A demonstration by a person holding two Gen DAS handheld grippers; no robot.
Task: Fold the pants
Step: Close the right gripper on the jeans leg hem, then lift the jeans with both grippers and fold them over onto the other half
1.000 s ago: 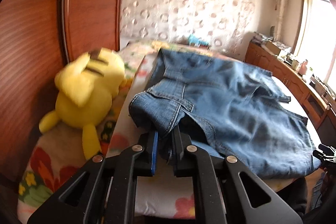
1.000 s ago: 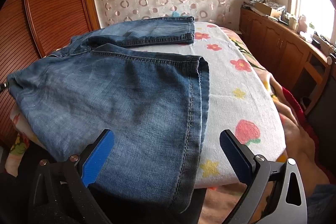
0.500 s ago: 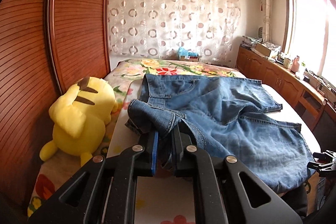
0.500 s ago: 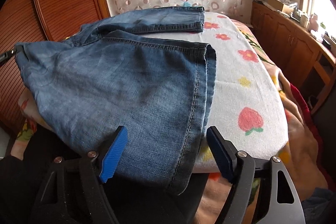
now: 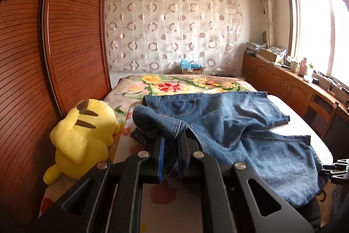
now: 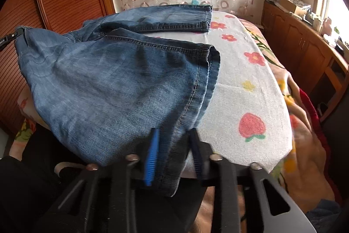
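We are at the grasping step: the jeans lie across the bed, the left gripper clenched on the waistband, lifted higher than a second ago. The right gripper, wide apart then, is closing on the leg hem between its jaws. Next, we judge, both ends rise together and fold over.

Left gripper clamped on waistband of jeans, fabric bunched between the pads and lifted. Rest of jeans spreads ahead and right over bed. Yellow plush lies left of gripper, against wardrobe. Right gripper at far right, touching jeans hem.
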